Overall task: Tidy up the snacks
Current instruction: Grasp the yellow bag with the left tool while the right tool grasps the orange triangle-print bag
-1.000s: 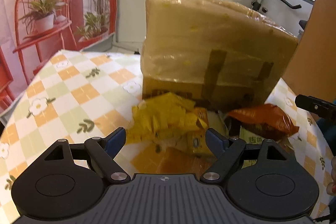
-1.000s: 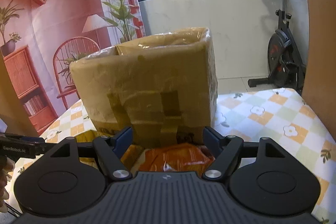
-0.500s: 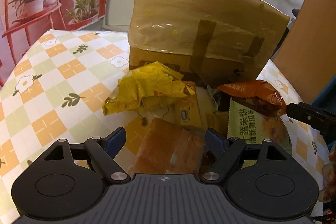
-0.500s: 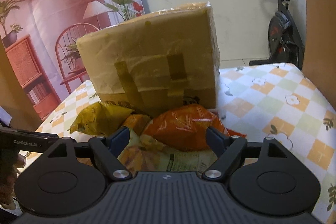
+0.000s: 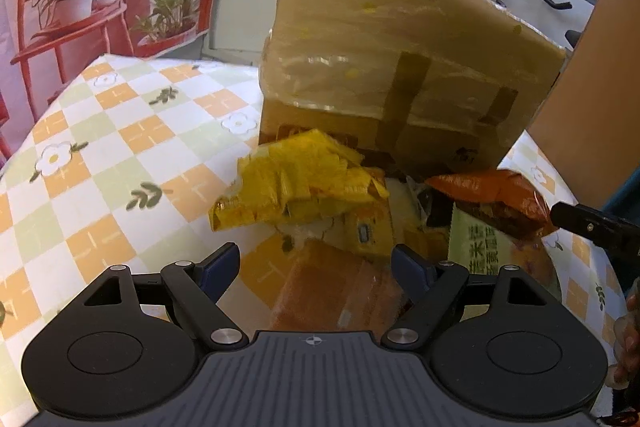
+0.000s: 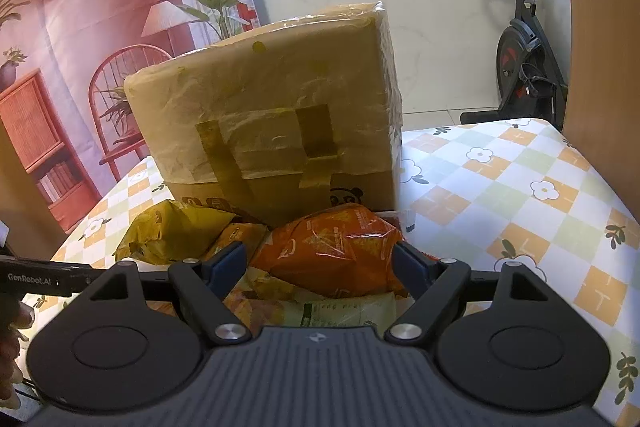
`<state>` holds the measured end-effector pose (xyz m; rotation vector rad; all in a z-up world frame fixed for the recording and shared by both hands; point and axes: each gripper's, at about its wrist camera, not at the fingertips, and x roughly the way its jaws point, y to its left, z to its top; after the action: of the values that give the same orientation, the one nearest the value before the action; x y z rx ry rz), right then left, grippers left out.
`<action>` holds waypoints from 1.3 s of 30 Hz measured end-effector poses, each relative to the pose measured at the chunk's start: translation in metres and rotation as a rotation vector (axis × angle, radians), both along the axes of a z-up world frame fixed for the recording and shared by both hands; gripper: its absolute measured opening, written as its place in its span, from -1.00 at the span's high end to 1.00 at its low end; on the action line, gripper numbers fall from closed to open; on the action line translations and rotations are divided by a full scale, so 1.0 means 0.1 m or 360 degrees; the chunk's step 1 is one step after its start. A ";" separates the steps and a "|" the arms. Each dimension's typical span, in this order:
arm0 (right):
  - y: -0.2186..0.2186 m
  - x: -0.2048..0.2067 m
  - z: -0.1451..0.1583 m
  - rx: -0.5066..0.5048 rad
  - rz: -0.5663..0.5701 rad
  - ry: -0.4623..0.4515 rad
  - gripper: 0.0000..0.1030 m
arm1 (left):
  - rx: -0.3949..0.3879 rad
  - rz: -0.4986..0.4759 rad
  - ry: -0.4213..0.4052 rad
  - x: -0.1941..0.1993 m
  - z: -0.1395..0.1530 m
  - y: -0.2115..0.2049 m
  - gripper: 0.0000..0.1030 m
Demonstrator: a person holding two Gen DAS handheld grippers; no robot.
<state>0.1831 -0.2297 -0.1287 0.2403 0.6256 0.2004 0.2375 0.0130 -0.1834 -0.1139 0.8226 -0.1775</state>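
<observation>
- Left wrist view, far left: a table (image 5: 120,147) under a checked orange, green and white cloth with flower and leaf prints runs back to a wall hanging that pictures a red chair with potted plants.
- Toward the middle, a crumpled yellow snack bag (image 5: 296,183) lies on the cloth, touching the foot of a large cardboard box (image 5: 400,67) wrapped in clear film and crossed with tape.
- The left gripper (image 5: 316,263) hangs low over the pile with its jaws wide apart and nothing between the pads; an orange-brown packet (image 5: 332,287) lies just beyond them.
- Rightward, an orange snack bag (image 5: 496,195) rests partly on a pale green pack with printed characters (image 5: 476,247).
- At the right edge, a black finger of the other tool reaches up to the orange bag; whether they touch I cannot tell.
- Right wrist view: the right gripper (image 6: 318,263) has its jaws spread, with the orange bag (image 6: 340,251) lying between and beyond the blue pads, not pinched.
- Behind the table on the right stands an exercise bike (image 6: 524,59).
</observation>
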 end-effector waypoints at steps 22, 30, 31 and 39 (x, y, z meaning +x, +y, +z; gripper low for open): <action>-0.06 0.76 -0.20 -0.0018 0.0057 0.0155 -0.65 | -0.0128 0.0028 0.0034 0.93 -0.10 0.14 -0.65; -0.09 0.81 -0.34 0.0030 0.0068 0.0214 -0.68 | -0.0136 0.0028 0.0102 1.02 -0.27 0.18 -0.70; -0.09 0.82 -0.35 0.0042 0.0069 0.0220 -0.70 | -0.0136 0.0026 0.0105 1.02 -0.27 0.17 -0.71; -0.08 0.86 -0.41 0.0065 0.0064 0.0256 -0.76 | -0.0113 -0.0022 0.0172 1.00 -0.39 0.07 -0.72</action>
<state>0.2686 -0.2381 -0.1697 0.2852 0.7871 0.2340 0.3373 0.0196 -0.2227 -0.1858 0.9252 -0.2149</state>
